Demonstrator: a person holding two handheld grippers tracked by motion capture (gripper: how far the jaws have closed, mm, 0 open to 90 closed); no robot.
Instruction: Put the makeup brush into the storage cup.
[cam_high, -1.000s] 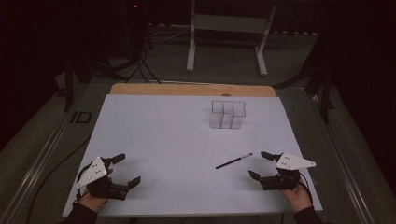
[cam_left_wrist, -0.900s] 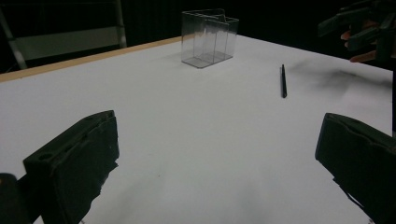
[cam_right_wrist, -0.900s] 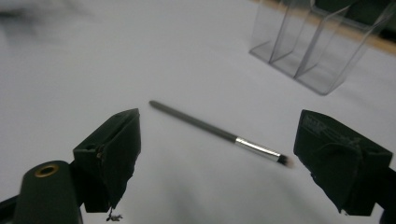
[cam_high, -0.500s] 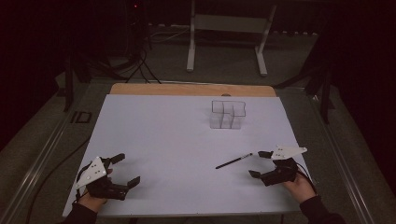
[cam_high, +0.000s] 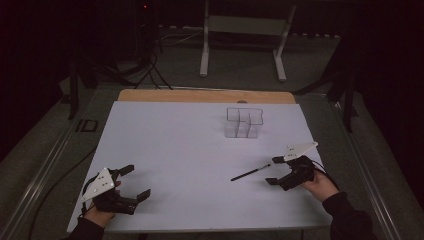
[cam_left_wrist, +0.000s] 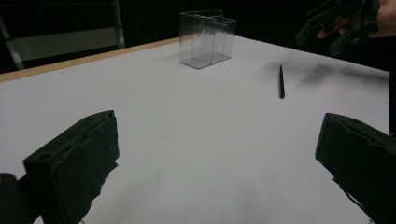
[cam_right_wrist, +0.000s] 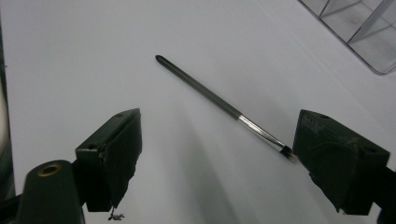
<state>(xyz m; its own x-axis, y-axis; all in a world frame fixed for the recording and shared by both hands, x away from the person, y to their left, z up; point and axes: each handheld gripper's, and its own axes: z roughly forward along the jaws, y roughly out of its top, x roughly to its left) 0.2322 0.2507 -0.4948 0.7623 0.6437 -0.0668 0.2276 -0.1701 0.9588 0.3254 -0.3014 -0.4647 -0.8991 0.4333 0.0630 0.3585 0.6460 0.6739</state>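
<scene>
A thin dark brush or pen (cam_high: 250, 172) (cam_left_wrist: 281, 81) (cam_right_wrist: 219, 102) with a silver band lies flat on the white table sheet (cam_high: 190, 150). My right gripper (cam_high: 276, 170) (cam_right_wrist: 217, 144) hovers open just right of it, jaws spread, the silver end lying close to one jaw. A clear plastic compartment organizer (cam_high: 243, 122) (cam_left_wrist: 207, 38) (cam_right_wrist: 359, 32) stands farther back on the sheet. My left gripper (cam_high: 134, 182) (cam_left_wrist: 215, 163) rests open near the front left corner, with nothing between its jaws.
A wooden strip (cam_high: 205, 96) borders the table's far edge. Beyond it stand a metal stand (cam_high: 242, 35) and cables on a dark floor. A small black object (cam_high: 87, 125) lies off the sheet's left side.
My right gripper has moved up and toward the brush's silver end, tilting as it went. The left gripper has stayed in place.
</scene>
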